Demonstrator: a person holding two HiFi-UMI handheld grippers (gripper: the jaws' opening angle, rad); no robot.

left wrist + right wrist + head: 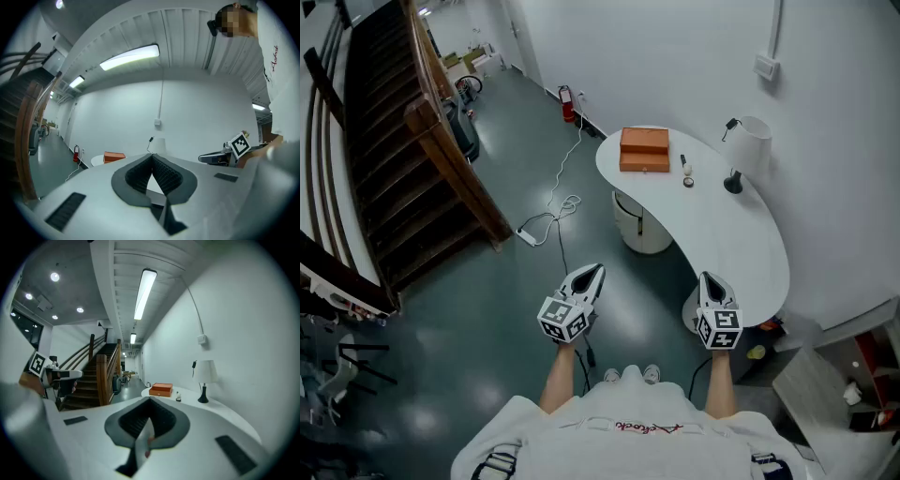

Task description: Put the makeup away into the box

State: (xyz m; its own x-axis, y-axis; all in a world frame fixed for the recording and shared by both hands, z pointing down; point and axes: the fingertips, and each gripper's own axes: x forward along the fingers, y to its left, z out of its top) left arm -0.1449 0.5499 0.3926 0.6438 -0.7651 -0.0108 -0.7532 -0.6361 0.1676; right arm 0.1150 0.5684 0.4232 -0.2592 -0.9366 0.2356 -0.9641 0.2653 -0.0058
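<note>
Makeup pieces (pixel 686 174) sit on the white tabletop (pixel 727 239) beside the orange box (pixel 644 150), far ahead of the left tongs (pixel 597 269) and right tongs (pixel 709 277). Both pairs are pressed together and empty. Nothing seems started yet; the next move calls for stepping closer and spreading one pair.

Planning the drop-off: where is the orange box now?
Head view: the orange box sits at the far end of the white table, left of the small makeup items and the lamp.
</note>
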